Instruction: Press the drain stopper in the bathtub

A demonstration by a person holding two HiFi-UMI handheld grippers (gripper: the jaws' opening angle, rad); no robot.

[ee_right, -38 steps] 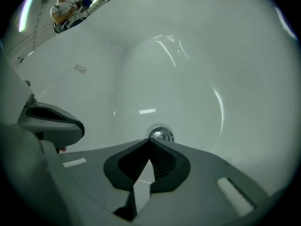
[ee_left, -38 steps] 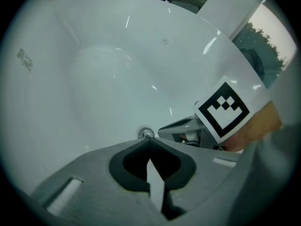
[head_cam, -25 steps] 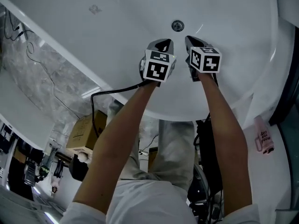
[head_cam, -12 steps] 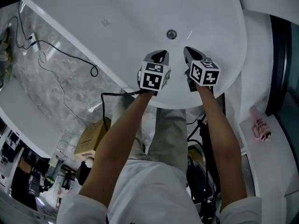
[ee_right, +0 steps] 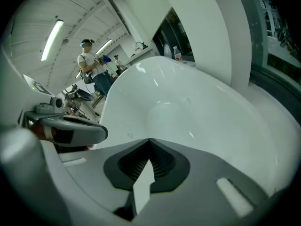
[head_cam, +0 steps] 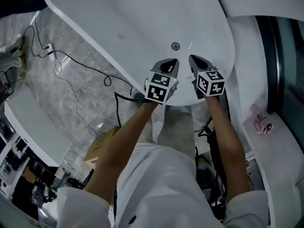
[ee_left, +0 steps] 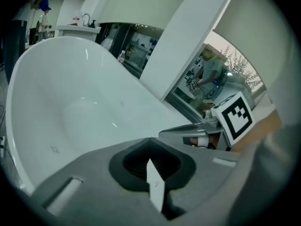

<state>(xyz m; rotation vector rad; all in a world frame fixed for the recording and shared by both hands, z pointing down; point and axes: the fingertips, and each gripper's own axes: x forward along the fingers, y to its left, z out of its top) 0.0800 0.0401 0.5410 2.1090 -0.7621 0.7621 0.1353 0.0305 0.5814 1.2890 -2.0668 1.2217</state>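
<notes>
My left forearm [head_cam: 127, 137] and right forearm [head_cam: 223, 127] stretch forward side by side. My left gripper [head_cam: 171, 63] and right gripper [head_cam: 194, 60] hover close together over the glossy white oval bathtub [head_cam: 118, 13], each with its jaws pressed together on nothing. Just beyond their tips, apart from both, the small round grey metal drain stopper [head_cam: 175, 45] sits in the tub floor.

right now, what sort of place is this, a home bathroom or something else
Probably a test or showroom space, not a home bathroom: a freestanding white bathtub with its drain stopper, loose cables across the marble-look floor, and a cardboard box nearby.
</notes>
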